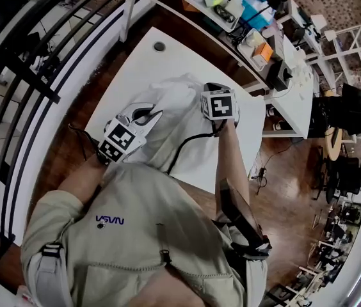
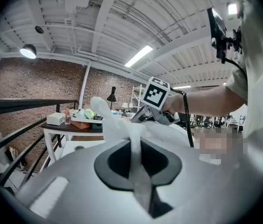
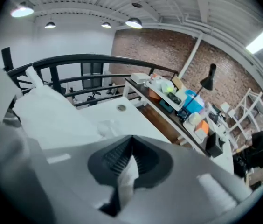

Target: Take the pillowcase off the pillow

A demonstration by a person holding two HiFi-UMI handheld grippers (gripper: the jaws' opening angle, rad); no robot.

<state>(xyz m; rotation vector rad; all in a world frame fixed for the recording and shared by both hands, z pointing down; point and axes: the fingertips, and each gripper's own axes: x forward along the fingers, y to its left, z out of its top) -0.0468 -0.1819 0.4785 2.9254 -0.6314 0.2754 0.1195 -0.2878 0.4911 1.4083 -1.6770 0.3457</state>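
A white pillowcase (image 1: 182,100) covers the pillow, which is bunched up on the white table (image 1: 139,66). My left gripper (image 1: 153,114) is at its near left side, shut on a pulled-up strip of the fabric (image 2: 134,141). In the left gripper view the strip runs between the closed jaws (image 2: 136,139). My right gripper (image 1: 210,88) is at the right side of the pillow, shut on a small fold of white fabric (image 3: 128,174). The pillowcase (image 3: 52,115) rises to the left in the right gripper view. The right gripper (image 2: 144,115) and its marker cube show beyond the cloth in the left gripper view.
A second table (image 1: 232,8) at the back right carries boxes, bottles and trays. A black railing (image 1: 33,75) runs along the left. The white table has a round cable hole (image 1: 159,46). A black cable (image 1: 187,142) trails from the right gripper across the pillow.
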